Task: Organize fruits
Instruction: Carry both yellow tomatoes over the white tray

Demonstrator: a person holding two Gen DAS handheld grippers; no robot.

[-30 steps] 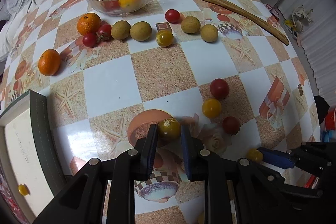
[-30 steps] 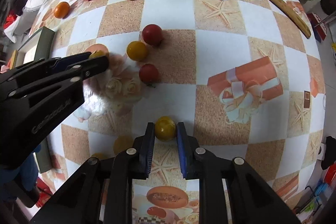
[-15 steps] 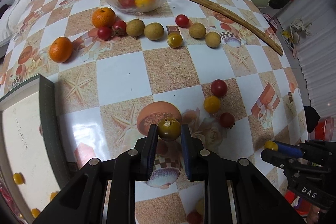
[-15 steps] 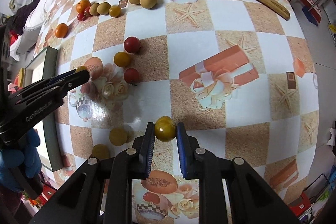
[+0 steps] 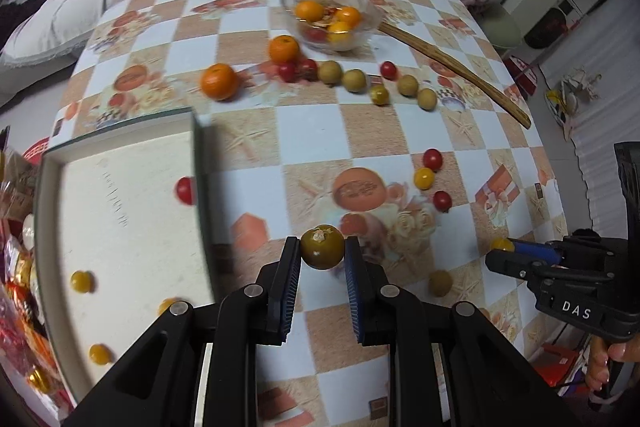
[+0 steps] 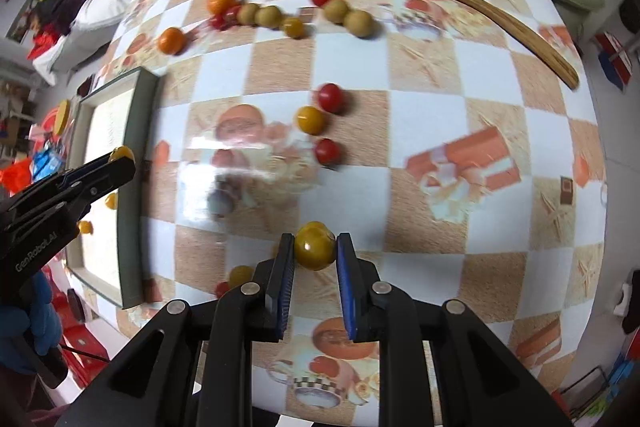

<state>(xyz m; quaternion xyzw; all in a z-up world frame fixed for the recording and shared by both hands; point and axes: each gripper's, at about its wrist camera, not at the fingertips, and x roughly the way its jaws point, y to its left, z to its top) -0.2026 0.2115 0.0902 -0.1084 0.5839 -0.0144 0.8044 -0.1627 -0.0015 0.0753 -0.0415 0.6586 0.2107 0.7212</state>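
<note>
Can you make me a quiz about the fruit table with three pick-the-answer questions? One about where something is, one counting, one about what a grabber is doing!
1. Where is the glass bowl?
A) at the far end of the table, beside the wooden stick
B) on the floor
C) between the jaws
2. How many mandarins lie loose outside the bowl?
A) one
B) two
C) five
3. The left gripper is:
A) open and empty
B) shut on a greenish tomato
C) shut on a mandarin

Answers: 1 A, it sits far off by the stick. 2 B, two lie near the bowl. 3 B, the tomato fills its jaws.
</note>
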